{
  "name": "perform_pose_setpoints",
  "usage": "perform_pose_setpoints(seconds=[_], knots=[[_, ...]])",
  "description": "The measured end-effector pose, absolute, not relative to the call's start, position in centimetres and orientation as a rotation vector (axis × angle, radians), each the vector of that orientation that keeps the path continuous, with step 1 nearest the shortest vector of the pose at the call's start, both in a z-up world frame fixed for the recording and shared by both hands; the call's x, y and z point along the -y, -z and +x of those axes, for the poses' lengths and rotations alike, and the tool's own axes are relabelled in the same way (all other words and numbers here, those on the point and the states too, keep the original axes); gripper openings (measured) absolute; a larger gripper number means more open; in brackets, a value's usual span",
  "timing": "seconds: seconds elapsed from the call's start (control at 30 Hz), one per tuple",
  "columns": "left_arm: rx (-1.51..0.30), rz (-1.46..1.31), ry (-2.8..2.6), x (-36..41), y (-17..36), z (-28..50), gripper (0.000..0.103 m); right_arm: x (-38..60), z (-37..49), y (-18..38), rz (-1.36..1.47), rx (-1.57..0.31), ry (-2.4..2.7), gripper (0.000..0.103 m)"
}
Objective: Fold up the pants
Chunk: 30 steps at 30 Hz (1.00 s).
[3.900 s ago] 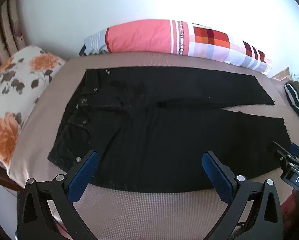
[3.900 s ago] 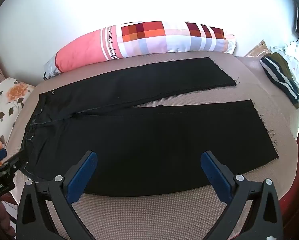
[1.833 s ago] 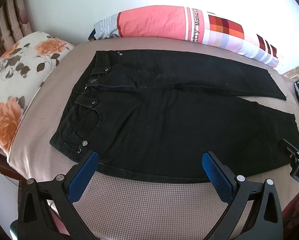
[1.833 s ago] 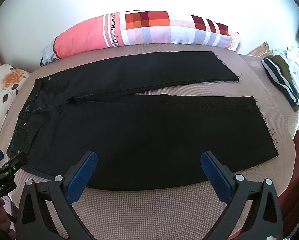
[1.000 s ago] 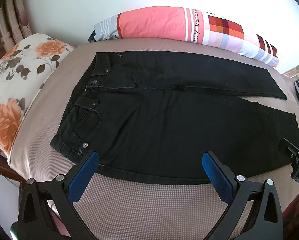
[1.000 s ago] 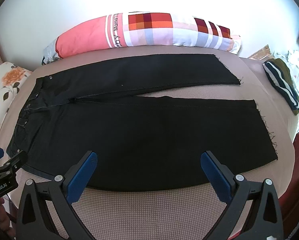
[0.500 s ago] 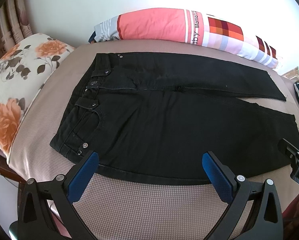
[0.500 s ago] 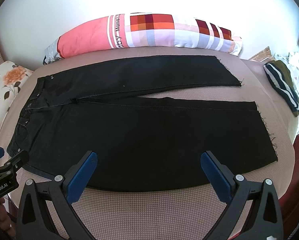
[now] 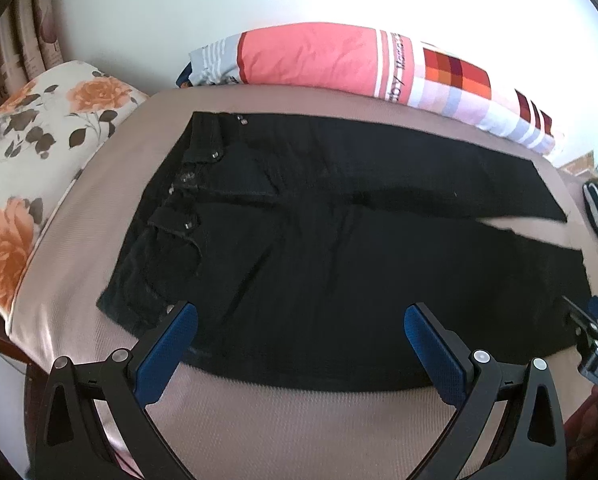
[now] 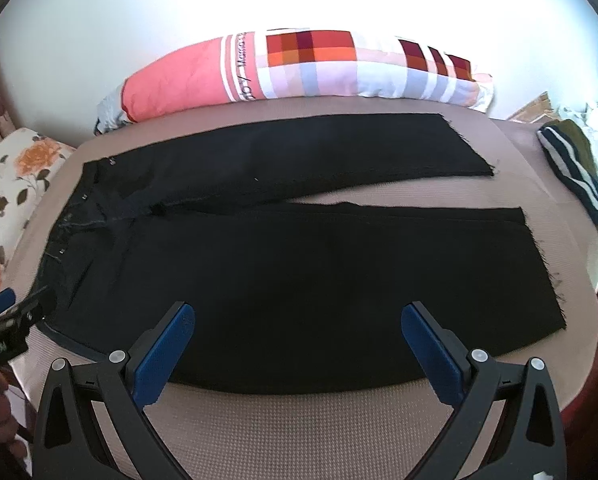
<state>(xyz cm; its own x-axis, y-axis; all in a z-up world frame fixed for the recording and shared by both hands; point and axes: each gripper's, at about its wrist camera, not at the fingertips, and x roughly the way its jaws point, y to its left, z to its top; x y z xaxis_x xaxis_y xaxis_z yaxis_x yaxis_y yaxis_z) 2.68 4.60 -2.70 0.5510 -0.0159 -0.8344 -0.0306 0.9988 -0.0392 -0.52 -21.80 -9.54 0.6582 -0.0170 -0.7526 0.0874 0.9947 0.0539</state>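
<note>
Black pants [image 9: 339, 248] [image 10: 299, 256] lie flat on the beige mattress [image 9: 299, 420], waistband to the left, both legs running to the right with a narrow gap between their hems. My left gripper [image 9: 299, 320] hovers open over the near edge of the pants, close to the waist and hip end. My right gripper [image 10: 299, 320] is open over the near leg's front edge. Neither holds any cloth. The right gripper's tip [image 9: 595, 332] shows at the left view's right edge; the left gripper's tip [image 10: 11, 320] shows at the right view's left edge.
A long pink and checked bolster pillow [image 10: 299, 72] lies along the far edge by the white wall. A floral pillow [image 9: 27, 168] sits at the left end. A dark striped folded garment [image 10: 575, 168] rests at the right end. Bare mattress lies in front of the pants.
The left gripper has moved closer and lower toward the pants' near edge; its view is blurred by motion. The right gripper has edged forward slightly. The pants have not moved.
</note>
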Motion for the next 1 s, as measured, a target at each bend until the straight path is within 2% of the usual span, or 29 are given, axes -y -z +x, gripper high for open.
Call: perform_pose_setpoints(seconds=[0.37, 0.43, 0.5, 0.63, 0.67, 0.73, 0.8, 1.0], knots=[[-0.963, -0.180, -0.022, -13.4, 0.3, 10.8, 0.101, 22.6, 3.7, 7.1, 0.155, -0.743, -0.124, 0.103], [-0.966, -0.201, -0.042, -15.7, 0.3, 13.2, 0.093, 22.5, 4.8, 6.8, 0.130, -0.742, -0.117, 0.103], [-0.976, -0.221, -0.047, -17.9, 0.6, 15.6, 0.079, 22.4, 6.5, 6.8, 0.126, -0.760, -0.121, 0.103], [-1.034, -0.332, -0.022, -22.2, 2.8, 20.9, 0.070, 22.1, 9.1, 7.4, 0.134, -0.800, -0.100, 0.103], [-1.049, -0.362, 0.002, -23.0, 3.4, 22.0, 0.063, 21.9, 9.9, 7.7, 0.141, -0.812, -0.101, 0.103], [-1.082, -0.445, 0.067, -24.6, 5.1, 24.5, 0.061, 21.5, 11.4, 8.4, 0.151, -0.839, -0.096, 0.103], [-1.096, -0.494, 0.105, -25.7, 6.4, 26.4, 0.053, 21.0, 12.4, 9.0, 0.159, -0.862, -0.101, 0.103], [-1.122, -0.586, 0.150, -28.4, 9.8, 31.0, 0.050, 18.8, 16.1, 10.5, 0.152, -0.901, -0.110, 0.103]])
